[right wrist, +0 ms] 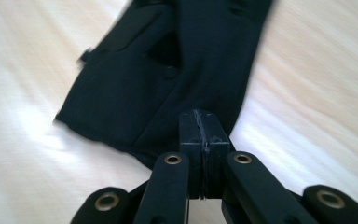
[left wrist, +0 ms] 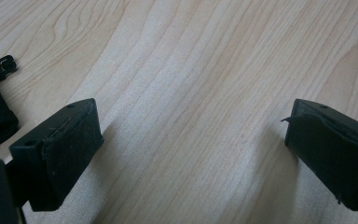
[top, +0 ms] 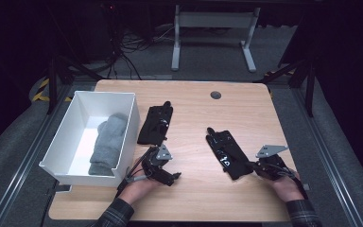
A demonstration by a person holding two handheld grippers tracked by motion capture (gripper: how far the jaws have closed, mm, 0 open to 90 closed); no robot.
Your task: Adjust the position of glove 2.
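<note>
Right hand-held gripper [top: 255, 166] clamped on the hem of a black glove [top: 227, 153], dragging it across the tabletop [top: 194, 189].

Largest first: the white bin [top: 123, 137] at nine o'clock already holds a grey glove [top: 108, 142]; a second black glove [top: 155, 124] lies just beside it. The left hand-held gripper [left wrist: 191, 154] rests with jaws apart over bare wood. Likely next: lift the gripped glove clear and carry it to the bin.

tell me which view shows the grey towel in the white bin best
The high view: the rolled grey towel lies in full sight inside the white bin. Both gripper views look at wood tabletop and black gloves instead.
</note>
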